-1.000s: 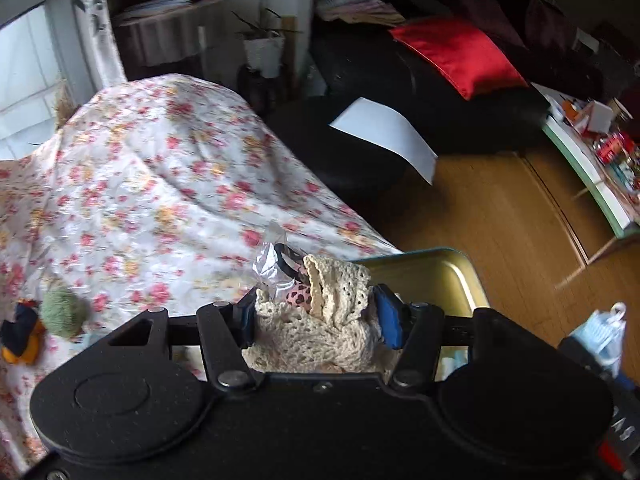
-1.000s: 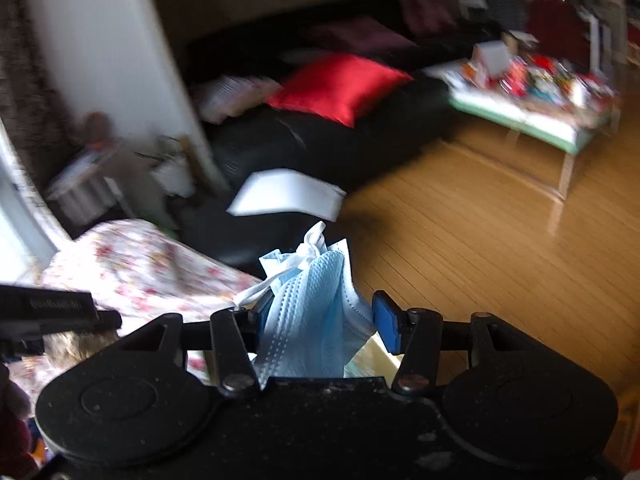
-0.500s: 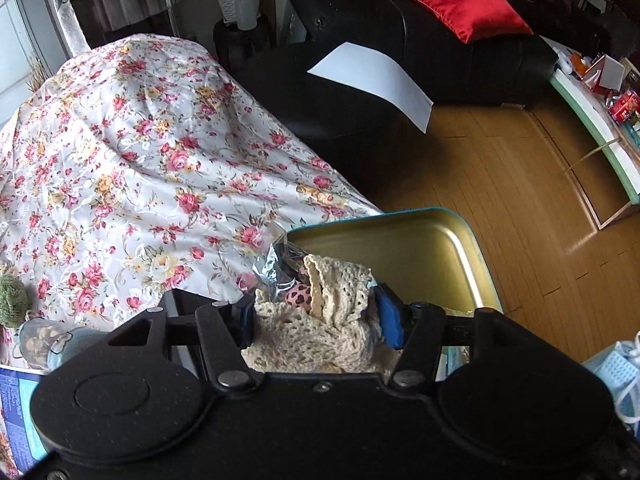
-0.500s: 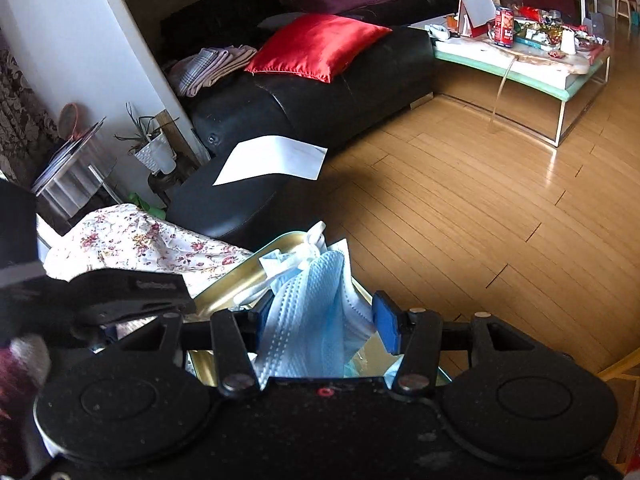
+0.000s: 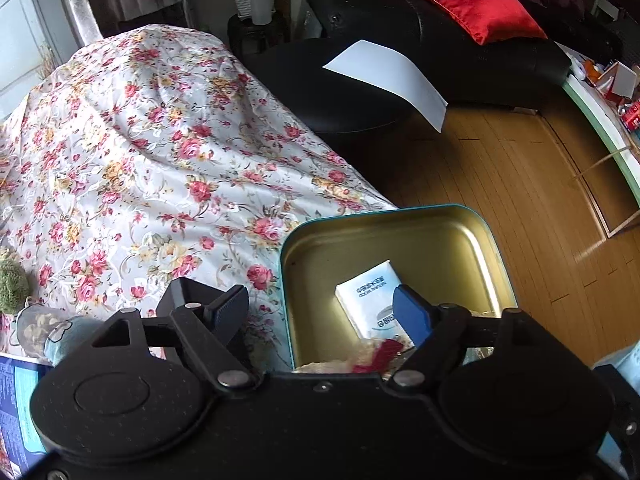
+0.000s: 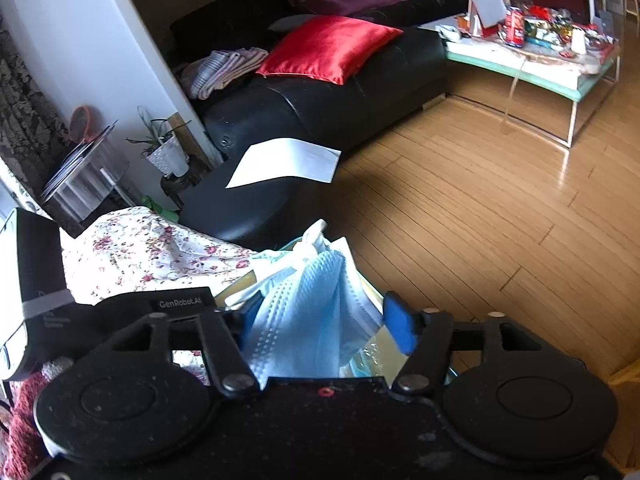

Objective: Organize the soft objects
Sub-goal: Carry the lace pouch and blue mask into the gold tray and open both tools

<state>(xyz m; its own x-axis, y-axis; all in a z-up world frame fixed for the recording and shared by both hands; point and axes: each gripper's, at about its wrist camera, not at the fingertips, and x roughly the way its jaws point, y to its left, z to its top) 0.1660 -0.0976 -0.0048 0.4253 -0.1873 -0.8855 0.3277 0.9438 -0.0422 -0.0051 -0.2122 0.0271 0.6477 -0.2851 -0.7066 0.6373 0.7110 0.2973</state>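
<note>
Lace bundle gone from left gripper (image 5: 324, 312), jaws just opened, empty, over tin (image 5: 472, 240); right gripper (image 6: 320, 320) jaws just opening, blue masks (image 6: 312, 320) between.

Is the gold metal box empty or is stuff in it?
Not empty. The gold metal box with the teal rim holds a white tissue packet and some crumpled cream and red soft things at its near end.

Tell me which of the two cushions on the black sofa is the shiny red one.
The red cushion lies nearer the sofa's end, beside the folded cloths; its satin shines. The purple cushion behind it is dull and darker.
</note>
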